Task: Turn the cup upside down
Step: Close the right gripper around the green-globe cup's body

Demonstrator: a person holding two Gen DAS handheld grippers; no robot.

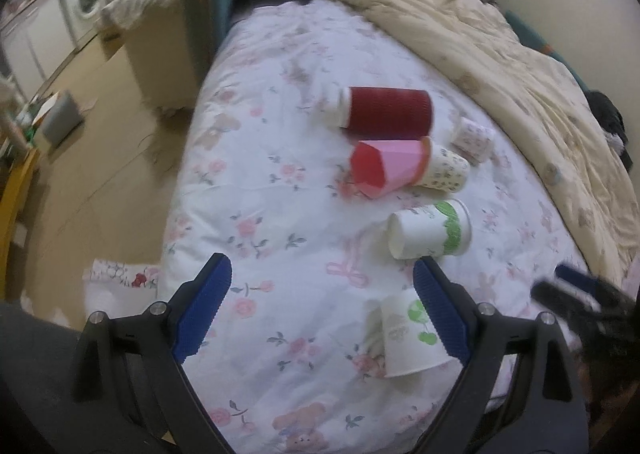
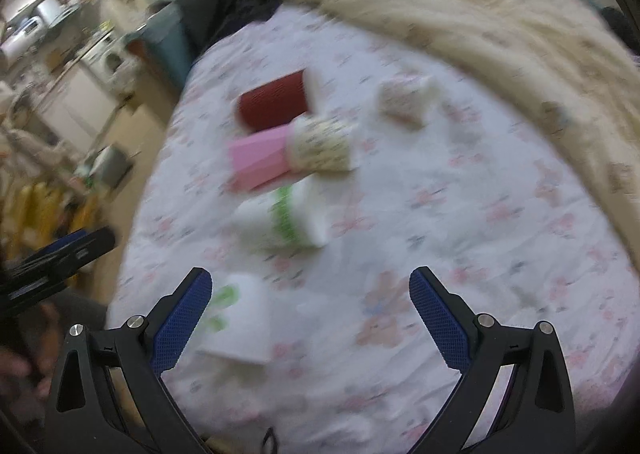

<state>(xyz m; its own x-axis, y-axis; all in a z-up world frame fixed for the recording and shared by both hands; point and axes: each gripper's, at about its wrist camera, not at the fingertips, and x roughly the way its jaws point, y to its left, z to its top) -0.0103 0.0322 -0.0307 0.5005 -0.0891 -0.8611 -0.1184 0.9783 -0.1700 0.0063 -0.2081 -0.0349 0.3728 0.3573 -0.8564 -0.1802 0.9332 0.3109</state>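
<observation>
On a bed with a white floral sheet (image 1: 280, 193), two hand-held grippers hover low with their blue-padded fingers spread wide and nothing between them. In the left wrist view, the left gripper (image 1: 322, 274) fills the bottom. Nearest it, at about 5 o'clock, a white paper cup with a green print (image 1: 404, 338) stands mouth down, partly hidden behind that gripper's right finger (image 1: 440, 318). The right gripper (image 2: 310, 290) shows the same cup, blurred, at its 7 o'clock beside its own left finger. Farther out, toward 1 o'clock, a white cup with a green band (image 1: 430, 230) lies on its side. Beyond it a pink faceted cup (image 1: 390, 167) lies nested with a small flower-print cup (image 1: 448, 169). Past these a dark red ribbed cup (image 1: 388, 113) lies on its side, with another patterned cup (image 1: 474, 139) to its right. A cream quilt (image 1: 500, 65) is heaped from 12 to 3 o'clock at the far edge.
</observation>
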